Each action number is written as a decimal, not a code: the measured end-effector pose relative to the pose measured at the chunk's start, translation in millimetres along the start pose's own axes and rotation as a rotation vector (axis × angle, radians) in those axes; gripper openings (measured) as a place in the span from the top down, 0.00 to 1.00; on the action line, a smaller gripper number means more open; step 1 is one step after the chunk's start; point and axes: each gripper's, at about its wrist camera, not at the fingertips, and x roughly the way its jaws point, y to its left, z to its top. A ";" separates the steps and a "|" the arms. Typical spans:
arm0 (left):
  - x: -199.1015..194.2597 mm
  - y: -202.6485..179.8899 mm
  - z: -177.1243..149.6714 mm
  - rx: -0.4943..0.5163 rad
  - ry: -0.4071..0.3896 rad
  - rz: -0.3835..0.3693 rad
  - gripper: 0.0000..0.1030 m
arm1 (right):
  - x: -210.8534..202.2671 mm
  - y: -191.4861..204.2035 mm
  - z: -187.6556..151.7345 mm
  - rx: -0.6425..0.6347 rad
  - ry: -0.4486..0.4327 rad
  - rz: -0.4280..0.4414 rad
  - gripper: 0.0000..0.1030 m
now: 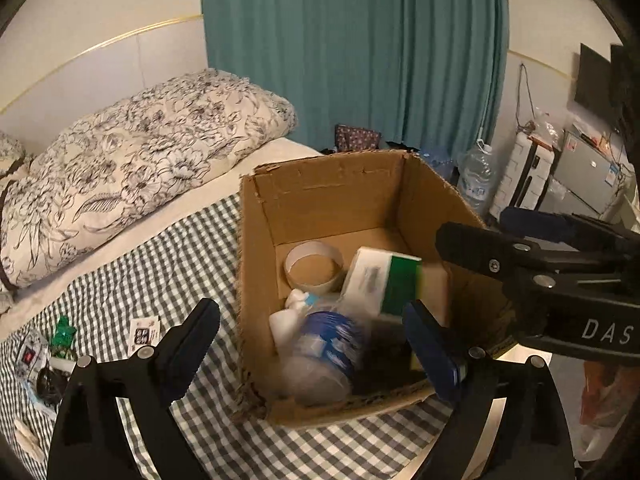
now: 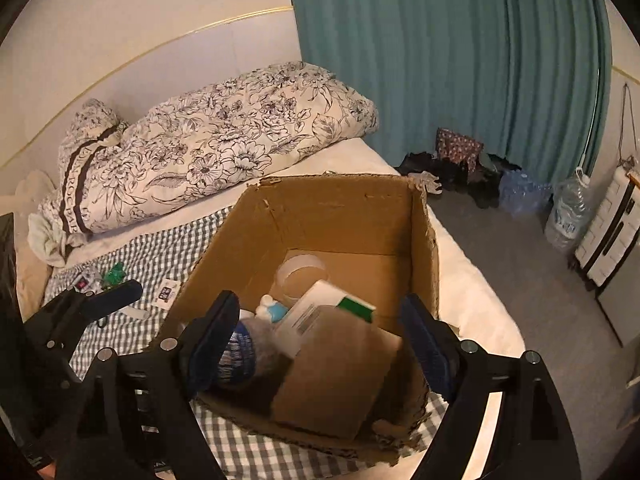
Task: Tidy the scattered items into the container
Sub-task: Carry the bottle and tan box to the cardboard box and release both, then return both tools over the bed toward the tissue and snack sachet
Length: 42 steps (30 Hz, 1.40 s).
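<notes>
While poised over the near edge of the cardboard box, left gripper with jaws spread wide, nothing pressed between the pads. Right gripper likewise gaping above the same box, empty (a loose brown cardboard piece lying blurred just below it). Box resting on the checked cloth of the bed, open at the top. Inside, toward the far wall, a roll of tape lying flat; nearer, a white and green carton tilted against the right side; at the near left, a white spray bottle and a blue-labelled plastic container, touching. Left of the box, on the cloth, small scattered items still outside: a green wrapper, a white card, some packets at the far left edge, too blurred to name. Beyond, a floral duvet folded on the mattress, a teal curtain behind it.
</notes>
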 end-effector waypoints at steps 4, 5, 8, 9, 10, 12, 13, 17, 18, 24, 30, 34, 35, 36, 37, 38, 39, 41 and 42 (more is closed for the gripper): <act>-8.0 13.7 -10.3 -0.022 0.012 0.041 0.08 | -3.0 13.1 -3.7 -0.010 0.004 0.013 0.20; -11.1 19.5 -13.0 -0.032 0.014 0.052 0.08 | -4.0 17.3 -4.7 -0.011 0.003 0.020 0.20; -23.7 43.8 -26.4 -0.079 0.026 0.087 0.08 | -6.5 33.3 -9.7 -0.017 0.005 0.044 0.20; -27.1 52.7 -30.2 -0.089 0.029 0.101 0.08 | -6.7 40.6 -11.6 -0.022 0.009 0.055 0.20; -32.5 62.5 -35.2 -0.102 0.032 0.123 0.07 | -6.7 48.6 -13.4 -0.028 0.012 0.065 0.20; -41.8 81.4 -43.5 -0.123 0.037 0.152 0.07 | -7.9 62.4 -17.7 -0.043 0.019 0.080 0.20; -48.5 94.2 -49.2 -0.135 0.038 0.166 0.07 | -8.4 73.0 -20.5 -0.055 0.023 0.090 0.20; -75.8 134.5 -69.6 -0.182 0.034 0.238 0.07 | -10.5 111.0 -31.4 -0.090 0.033 0.127 0.20; -82.5 144.5 -75.1 -0.200 0.032 0.250 0.07 | -10.7 120.1 -33.6 -0.096 0.038 0.135 0.20; -121.7 200.1 -117.4 -0.296 0.014 0.325 0.07 | -15.9 182.7 -52.6 -0.150 0.048 0.198 0.20; -147.3 250.9 -167.6 -0.358 0.041 0.399 0.07 | -6.0 243.2 -76.4 -0.209 0.064 0.250 0.20; -157.8 286.7 -199.9 -0.410 0.064 0.453 0.07 | 10.7 285.2 -94.1 -0.248 0.083 0.284 0.20; -159.4 297.0 -208.2 -0.431 0.071 0.459 0.07 | 14.8 293.5 -97.5 -0.259 0.092 0.289 0.20; -160.2 306.1 -215.1 -0.453 0.077 0.464 0.07 | 19.3 301.0 -101.3 -0.268 0.102 0.294 0.20; -160.6 312.7 -220.4 -0.470 0.080 0.466 0.07 | 24.3 308.2 -104.6 -0.278 0.113 0.301 0.20; -160.9 322.4 -226.7 -0.494 0.084 0.469 0.07 | 29.9 315.7 -107.3 -0.288 0.125 0.308 0.20; -160.6 333.3 -233.1 -0.521 0.087 0.478 0.07 | 34.0 321.2 -109.8 -0.297 0.131 0.311 0.20; -159.1 346.0 -240.7 -0.541 0.087 0.488 0.07 | 43.5 331.4 -113.7 -0.313 0.141 0.311 0.20; -156.8 354.4 -244.8 -0.551 0.089 0.499 0.07 | 48.0 335.3 -115.1 -0.319 0.146 0.308 0.20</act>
